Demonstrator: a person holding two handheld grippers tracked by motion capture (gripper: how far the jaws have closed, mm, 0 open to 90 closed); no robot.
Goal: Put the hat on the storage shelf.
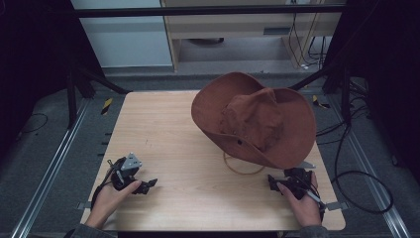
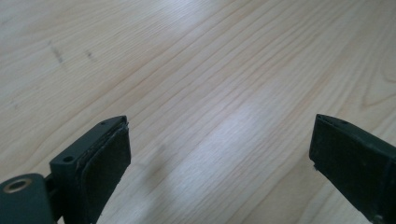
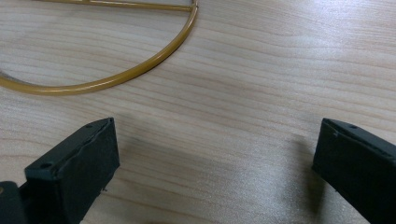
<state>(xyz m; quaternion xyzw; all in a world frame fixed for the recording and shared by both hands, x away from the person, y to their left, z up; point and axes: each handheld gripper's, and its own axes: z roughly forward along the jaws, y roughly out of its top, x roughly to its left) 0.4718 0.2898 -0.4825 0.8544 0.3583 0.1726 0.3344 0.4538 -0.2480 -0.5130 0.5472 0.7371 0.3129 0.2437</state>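
Right now the brown wide-brimmed hat (image 1: 255,119) sits tilted on what seems to be a gold wire stand (image 1: 242,167) at the table's (image 1: 163,134) far right. My right gripper (image 1: 275,182) rests just below its brim, my left gripper (image 1: 148,185) well apart; both jaws are wide, holding nothing. A careless nudge at the brim could tip the hat off.
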